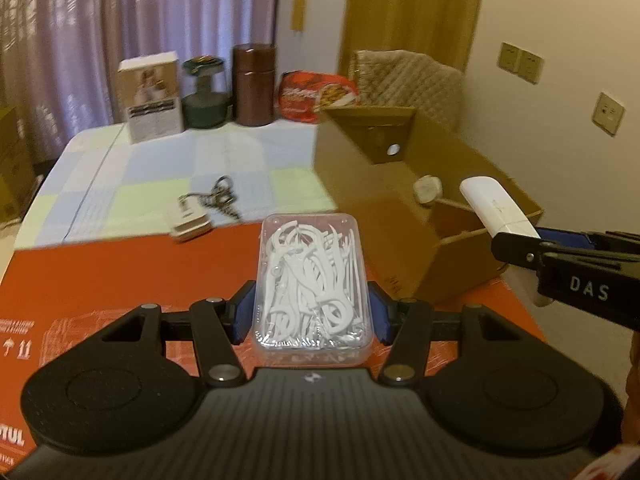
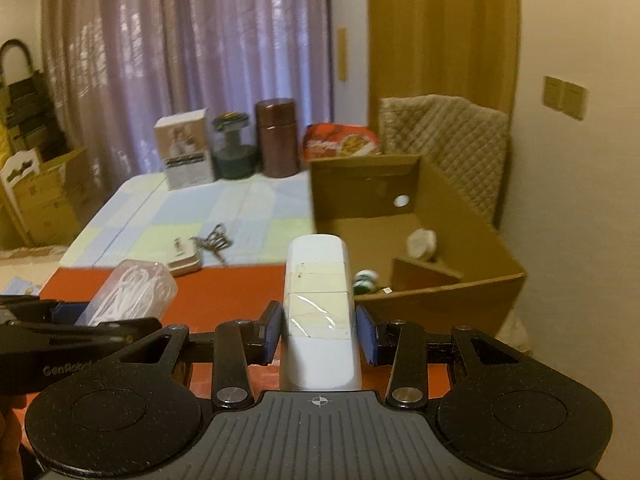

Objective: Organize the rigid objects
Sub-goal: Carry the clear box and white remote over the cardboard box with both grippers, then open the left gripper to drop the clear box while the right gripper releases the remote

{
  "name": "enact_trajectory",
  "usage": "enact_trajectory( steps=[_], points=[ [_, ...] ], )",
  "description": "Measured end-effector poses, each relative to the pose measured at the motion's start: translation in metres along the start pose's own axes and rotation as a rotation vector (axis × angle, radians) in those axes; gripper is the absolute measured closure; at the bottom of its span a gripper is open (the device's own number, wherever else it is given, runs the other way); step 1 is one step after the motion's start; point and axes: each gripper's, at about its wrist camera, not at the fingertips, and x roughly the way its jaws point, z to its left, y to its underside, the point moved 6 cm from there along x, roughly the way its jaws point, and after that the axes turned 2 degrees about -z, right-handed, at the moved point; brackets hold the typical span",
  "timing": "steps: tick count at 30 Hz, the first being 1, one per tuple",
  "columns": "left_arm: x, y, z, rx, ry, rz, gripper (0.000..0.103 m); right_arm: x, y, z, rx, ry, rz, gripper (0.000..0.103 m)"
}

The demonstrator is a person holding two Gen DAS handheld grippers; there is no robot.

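My left gripper (image 1: pixel 312 312) is shut on a clear plastic box of white floss picks (image 1: pixel 311 284) and holds it above the red surface (image 1: pixel 120 276). It also shows in the right wrist view (image 2: pixel 128 292). My right gripper (image 2: pixel 318 330) is shut on a white oblong case (image 2: pixel 318 304), held up beside the open cardboard box (image 2: pixel 460 240); the case shows in the left wrist view (image 1: pixel 496 212). A bunch of keys (image 1: pixel 222 200) and a small white device (image 1: pixel 188 224) lie on the checked cloth.
The cardboard box (image 1: pixel 372 200) holds a white round object (image 2: pixel 420 242) and a small green-white item (image 2: pixel 364 280). At the back stand a white carton (image 1: pixel 152 96), a dark jar (image 1: pixel 206 94), a brown canister (image 1: pixel 254 84) and a red snack bag (image 1: pixel 316 96).
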Motion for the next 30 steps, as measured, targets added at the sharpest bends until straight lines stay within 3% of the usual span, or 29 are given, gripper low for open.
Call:
enact_trajectory(
  steps=[15,30],
  points=[
    [0.035,-0.049,-0.072,0.083,0.121,-0.017,0.051,0.005,-0.03,-0.073,0.021,0.081,-0.014,0.066],
    [0.127,-0.113,-0.099,0.109,0.158,0.001,0.051,0.102,-0.07,-0.127,0.003,0.007,0.084,0.066]
  ],
)
